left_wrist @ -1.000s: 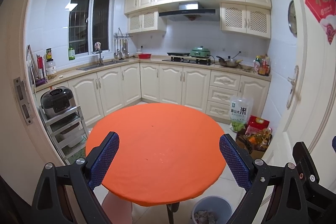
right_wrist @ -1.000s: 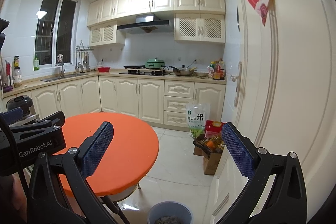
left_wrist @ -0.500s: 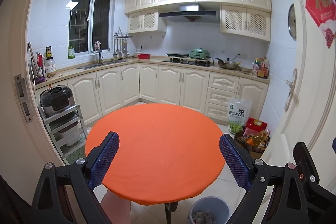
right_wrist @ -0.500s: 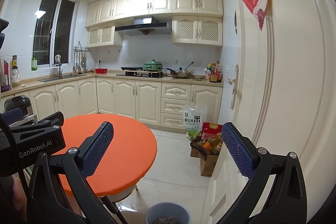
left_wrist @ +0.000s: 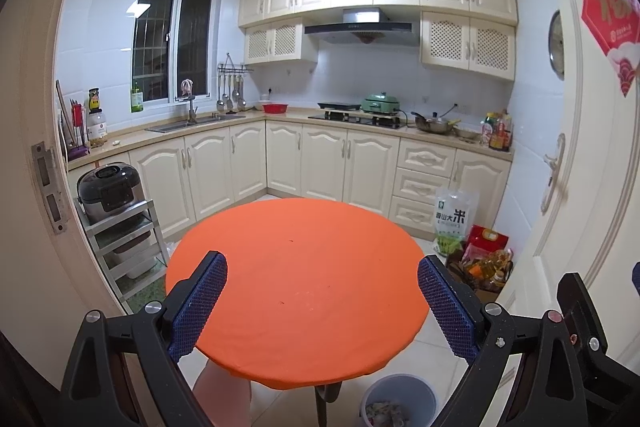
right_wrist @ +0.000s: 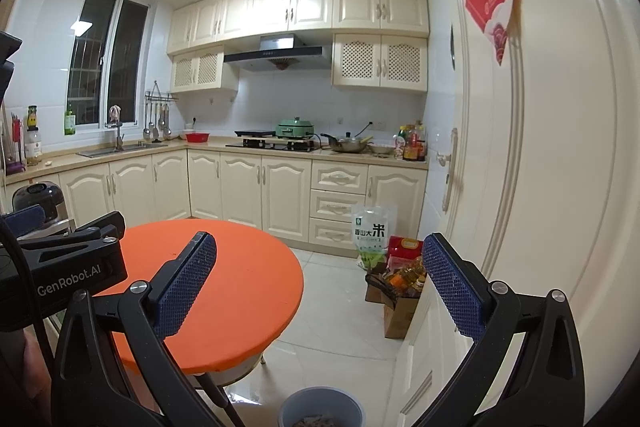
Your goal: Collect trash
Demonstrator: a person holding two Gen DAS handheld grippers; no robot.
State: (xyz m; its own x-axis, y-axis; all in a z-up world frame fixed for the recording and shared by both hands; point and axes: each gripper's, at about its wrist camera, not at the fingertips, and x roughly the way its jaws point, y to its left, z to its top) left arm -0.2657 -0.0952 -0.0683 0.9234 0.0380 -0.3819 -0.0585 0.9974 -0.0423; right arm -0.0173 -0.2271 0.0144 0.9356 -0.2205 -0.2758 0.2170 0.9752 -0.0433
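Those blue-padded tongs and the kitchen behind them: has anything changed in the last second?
Only the view drifts slightly; both cameras seem to tip down a little. Nothing was grabbed or dropped. The left tongs and right tongs stay open and empty, the orange table bare, the bin in place.

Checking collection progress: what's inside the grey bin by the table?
The grey bin holds crumpled, light-coloured scraps, seen in both wrist views at the frame's bottom edge. What lies under that top layer, and how full the bin is, cannot be seen. Both tools are open and hold nothing.

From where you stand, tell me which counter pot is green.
The lidded pot on the stove, under the hood; the pan to its right is bare metal.
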